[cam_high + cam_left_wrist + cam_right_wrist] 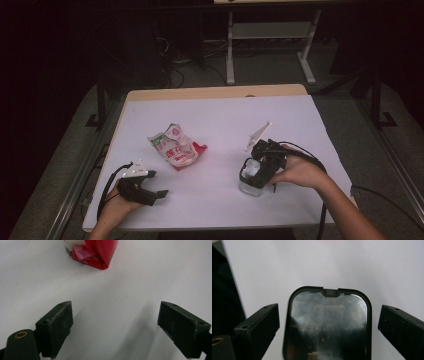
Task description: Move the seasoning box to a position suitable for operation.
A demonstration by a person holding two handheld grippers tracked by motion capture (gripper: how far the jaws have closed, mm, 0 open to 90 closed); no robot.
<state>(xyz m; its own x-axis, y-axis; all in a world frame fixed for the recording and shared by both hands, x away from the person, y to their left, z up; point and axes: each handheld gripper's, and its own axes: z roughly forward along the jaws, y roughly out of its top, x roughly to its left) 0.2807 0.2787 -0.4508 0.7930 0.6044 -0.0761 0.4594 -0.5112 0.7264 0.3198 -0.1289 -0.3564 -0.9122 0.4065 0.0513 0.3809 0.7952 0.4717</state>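
A crumpled white, red and green snack bag lies near the middle of the white table. In the left gripper view its red corner lies ahead of the jaws. My left gripper rests low at the front left, open, with bare table between its fingers. A small clear container with a black-rimmed lid stands at the front right. My right gripper hangs over it from above, open, one jaw on each side of the lid with a gap on both sides.
The table's far edge shows a bare wooden strip. Beyond it, on the dark floor, stand the white legs of another desk and some cables. Metal rails run along both sides of the table. White surface lies open between bag and container.
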